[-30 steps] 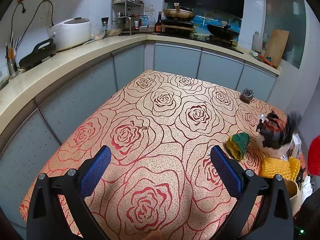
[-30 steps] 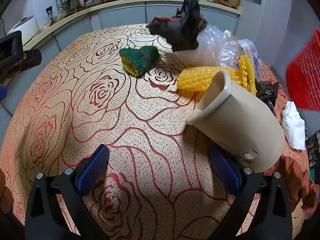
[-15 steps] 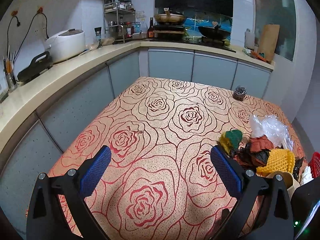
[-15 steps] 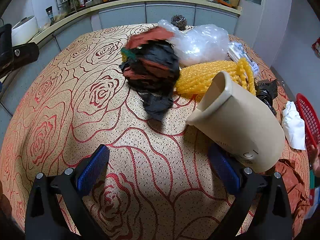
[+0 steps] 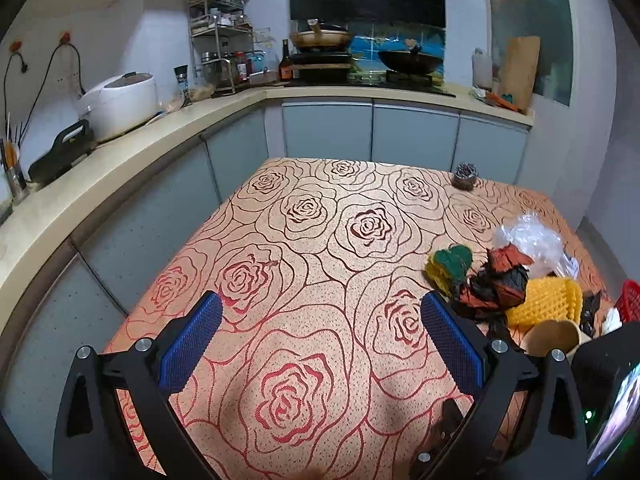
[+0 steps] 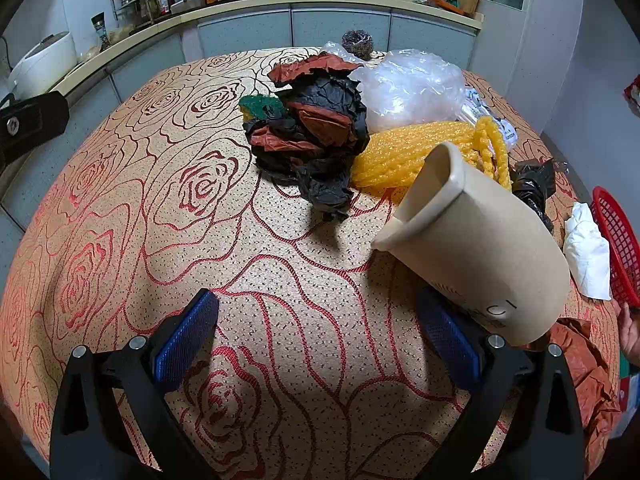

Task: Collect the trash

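Trash lies in a heap on the rose-patterned tablecloth [image 6: 160,208]: a crumpled black and red-brown paper wad [image 6: 316,136] [image 5: 494,286], yellow foam netting [image 6: 416,152] [image 5: 544,302], a clear plastic bag [image 6: 412,84] [image 5: 534,240], a green-yellow sponge [image 6: 262,105] [image 5: 448,266] and a white tissue [image 6: 588,248]. A beige cup [image 6: 476,252] lies tipped over beside my right gripper's right finger. My right gripper [image 6: 316,336] is open, short of the heap. My left gripper [image 5: 320,344] is open over bare cloth, left of the heap.
A red mesh basket [image 6: 616,244] sits at the table's right edge, with a hand [image 6: 630,334] below it. A steel scourer [image 5: 464,176] rests at the far edge. Brown crumpled paper [image 6: 584,368] lies near right. Kitchen counters [image 5: 120,164] with a rice cooker [image 5: 120,104] surround the table.
The black and red paper wad dropped from the air onto the heap and settled over the sponge. The red basket moved to the table's right edge. The left gripper's view shifted slightly back.
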A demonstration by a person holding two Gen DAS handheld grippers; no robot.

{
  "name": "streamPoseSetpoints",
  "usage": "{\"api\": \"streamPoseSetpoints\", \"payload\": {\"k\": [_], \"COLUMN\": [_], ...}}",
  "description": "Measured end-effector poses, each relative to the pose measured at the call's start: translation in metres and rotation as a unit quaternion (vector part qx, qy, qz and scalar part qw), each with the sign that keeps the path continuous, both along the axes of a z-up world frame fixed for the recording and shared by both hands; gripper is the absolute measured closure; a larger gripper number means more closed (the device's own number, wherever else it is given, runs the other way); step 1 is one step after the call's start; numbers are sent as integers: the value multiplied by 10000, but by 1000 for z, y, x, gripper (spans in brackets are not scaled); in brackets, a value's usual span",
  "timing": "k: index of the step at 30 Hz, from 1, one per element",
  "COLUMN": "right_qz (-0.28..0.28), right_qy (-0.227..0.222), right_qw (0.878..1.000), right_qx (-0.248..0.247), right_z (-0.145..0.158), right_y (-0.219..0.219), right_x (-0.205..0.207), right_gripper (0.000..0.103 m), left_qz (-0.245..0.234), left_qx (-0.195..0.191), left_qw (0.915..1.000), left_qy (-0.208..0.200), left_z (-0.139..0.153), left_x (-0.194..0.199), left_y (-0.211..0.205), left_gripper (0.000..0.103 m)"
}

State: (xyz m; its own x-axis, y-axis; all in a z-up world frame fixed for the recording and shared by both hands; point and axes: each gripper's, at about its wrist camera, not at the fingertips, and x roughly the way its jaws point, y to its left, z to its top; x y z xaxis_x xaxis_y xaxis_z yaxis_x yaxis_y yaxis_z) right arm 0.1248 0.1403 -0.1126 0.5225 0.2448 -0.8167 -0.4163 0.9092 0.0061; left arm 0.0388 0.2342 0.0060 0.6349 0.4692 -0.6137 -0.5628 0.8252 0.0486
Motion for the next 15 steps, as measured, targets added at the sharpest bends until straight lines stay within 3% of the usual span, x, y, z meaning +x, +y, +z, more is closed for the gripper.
{"api": "streamPoseSetpoints", "payload": {"k": [15], "right_qz": [0], "right_qy": [0], "right_qw": [10000], "right_qx": [0], "right_z": [0], "right_y": [0], "right_x": [0], "right_gripper": [6], "left_qz": [2], "left_qx": [-101], "left_qw": [9999], "left_qy": [62], "left_z": [-3], "left_x": [-6], "left_y": [-1], "left_gripper": [7]}}
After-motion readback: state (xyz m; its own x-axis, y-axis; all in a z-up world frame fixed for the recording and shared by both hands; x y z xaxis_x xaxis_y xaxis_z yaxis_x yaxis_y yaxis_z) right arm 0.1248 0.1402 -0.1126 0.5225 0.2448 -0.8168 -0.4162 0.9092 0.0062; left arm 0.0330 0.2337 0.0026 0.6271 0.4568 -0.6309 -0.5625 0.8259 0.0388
